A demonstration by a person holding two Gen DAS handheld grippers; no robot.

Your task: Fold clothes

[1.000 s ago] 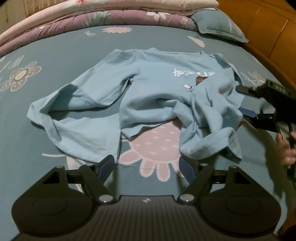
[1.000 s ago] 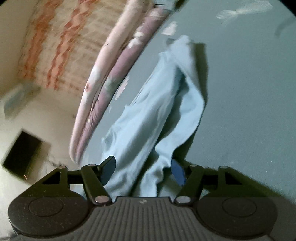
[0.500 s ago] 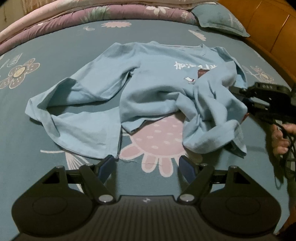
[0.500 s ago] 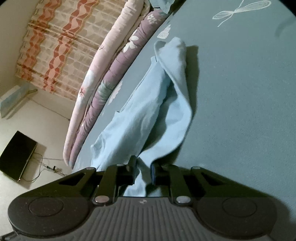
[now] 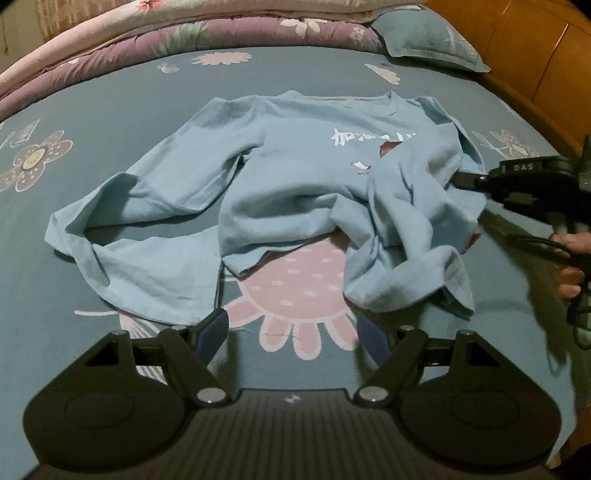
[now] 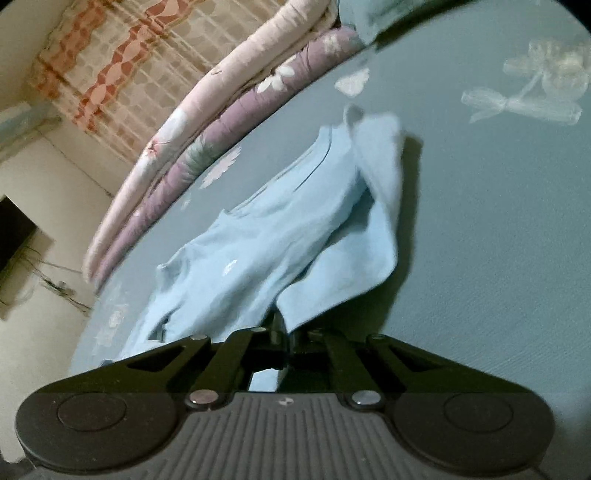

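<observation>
A light blue long-sleeved shirt (image 5: 295, 184) lies crumpled on the teal bedsheet (image 5: 110, 110), white lettering on its chest, one sleeve spread to the left, the other bunched at the right. My left gripper (image 5: 293, 328) hovers open over the pink flower print, just short of the shirt's hem, nothing between its fingers. My right gripper (image 6: 286, 332) is shut on the shirt's right edge and lifts a fold of cloth (image 6: 351, 258) off the bed. From the left wrist view the right gripper (image 5: 461, 179) reaches in from the right, a hand (image 5: 570, 273) on its handle.
Folded pink and purple quilts (image 5: 184, 33) line the far side of the bed, with a teal pillow (image 5: 428, 40) at the back right. A wooden headboard (image 5: 535, 55) runs along the right. In the right wrist view a curtain (image 6: 122, 74) and the floor show beyond the bed.
My right gripper went from open around the shirt's edge to shut on it, then rose a little, pulling the cloth up. My left gripper kept still and open.
</observation>
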